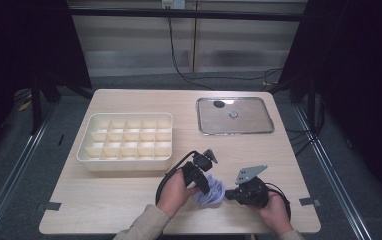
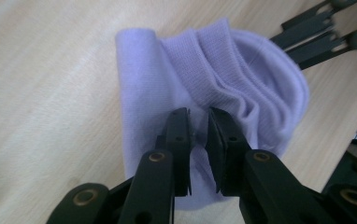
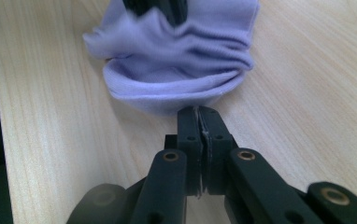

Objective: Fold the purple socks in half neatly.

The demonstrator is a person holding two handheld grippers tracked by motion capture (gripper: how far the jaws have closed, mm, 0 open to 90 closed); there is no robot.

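Note:
A lilac sock (image 1: 214, 196) lies bunched on the wooden table near the front edge, between the person's two hands. My left gripper (image 1: 206, 186) comes down on it from the left. In the left gripper view its jaws (image 2: 200, 123) stand nearly together with a fold of the sock (image 2: 242, 70) pinched between the pads. My right gripper (image 1: 227, 195) reaches in level from the right. Its jaws (image 3: 198, 112) are shut at the rim of the sock (image 3: 176, 70), a thin pale strip showing between them. The left gripper's black tips (image 3: 158, 8) dig into the sock's far side.
A cream box of several compartments (image 1: 124, 163) stands left of centre behind the hands. A shiny metal tray (image 1: 251, 122) lies at the back right with a small round piece (image 1: 233, 114) on it. Bare wood surrounds the sock.

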